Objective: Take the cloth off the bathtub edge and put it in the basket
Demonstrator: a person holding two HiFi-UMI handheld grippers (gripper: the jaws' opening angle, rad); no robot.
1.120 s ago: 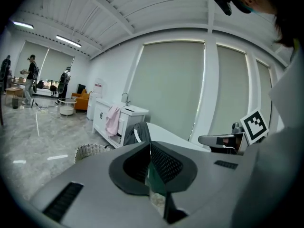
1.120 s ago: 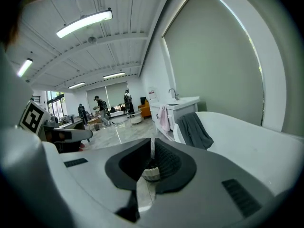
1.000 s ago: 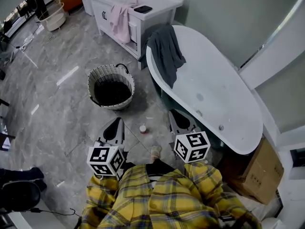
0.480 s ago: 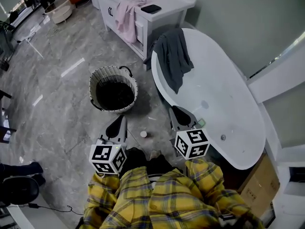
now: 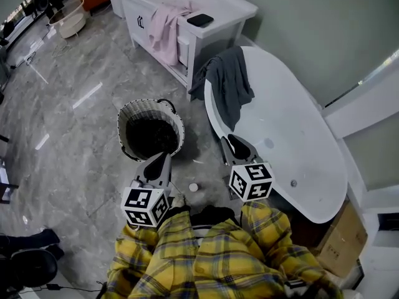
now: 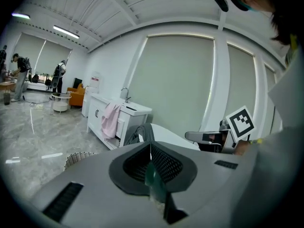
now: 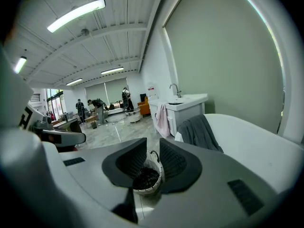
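Observation:
A dark grey cloth (image 5: 229,86) hangs over the near end of the white bathtub (image 5: 299,148); it also shows in the right gripper view (image 7: 199,132). A woven basket (image 5: 128,114) with a dark inside stands on the floor left of the tub. My left gripper (image 5: 163,161) is shut and empty, its tip just short of the basket's near rim. My right gripper (image 5: 230,141) is by the tub's near rim, well short of the cloth. Its jaws have just been opening; they stand a little apart with nothing between them, and the basket (image 7: 146,177) shows through the gap.
A white vanity (image 5: 215,8) behind the tub carries a pink towel (image 5: 163,30) and a dark phone (image 5: 201,20). A small round object (image 5: 193,187) lies on the floor between my grippers. A cardboard box (image 5: 341,254) sits at the right. People (image 7: 95,109) stand far across the room.
Both grippers have moved forward over the floor, the left up to the basket, the right up to the tub's rim. The cloth has stayed on the tub edge.

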